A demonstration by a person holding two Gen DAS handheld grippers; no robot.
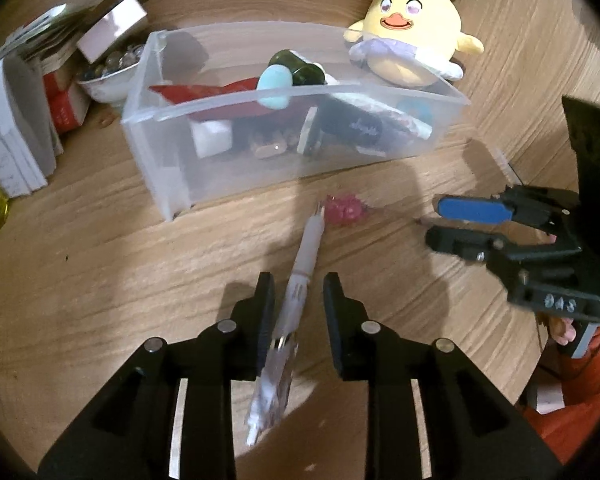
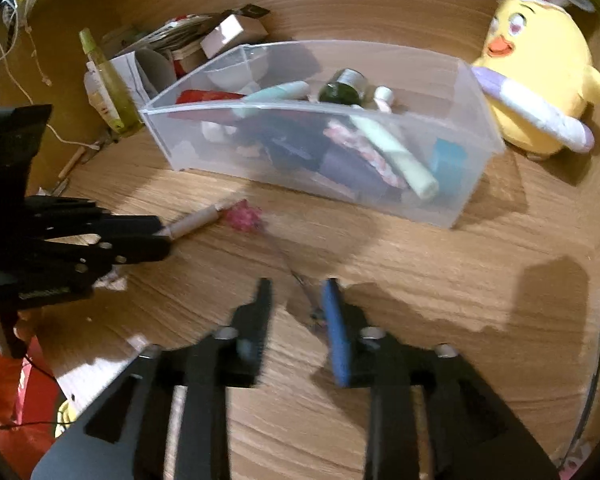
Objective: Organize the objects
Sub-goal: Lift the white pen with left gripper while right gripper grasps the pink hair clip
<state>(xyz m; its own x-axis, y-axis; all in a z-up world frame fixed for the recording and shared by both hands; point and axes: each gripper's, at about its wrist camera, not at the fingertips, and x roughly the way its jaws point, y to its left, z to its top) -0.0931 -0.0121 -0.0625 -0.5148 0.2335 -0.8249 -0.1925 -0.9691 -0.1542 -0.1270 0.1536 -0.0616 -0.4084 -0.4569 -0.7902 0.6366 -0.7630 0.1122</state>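
Observation:
A white pen [image 1: 306, 256] lies lengthwise between my left gripper's [image 1: 300, 292] fingers, resting against the left pad with a gap to the right one; the jaws are open. Its tip nearly meets a pink beaded ornament [image 1: 344, 210] on the wooden table. The ornament's [image 2: 244, 216] thin stem runs back between the open fingers of my right gripper [image 2: 298, 296], close to the blue pad, not pinched. Each gripper shows in the other's view: the right gripper [image 1: 434, 222] at the right, the left gripper [image 2: 166, 238] at the left with the pen [image 2: 196, 220] sticking out. Behind stands a clear plastic bin [image 1: 172, 168] holding several items.
A yellow chick plush [image 1: 416, 32] leans on the bin's far right corner. Books, boxes and a bowl of beads [image 1: 108, 68] crowd the table left of the bin, with a green spray bottle [image 2: 108, 80] there too. An orange sleeve [image 1: 580, 392] shows beside the right gripper.

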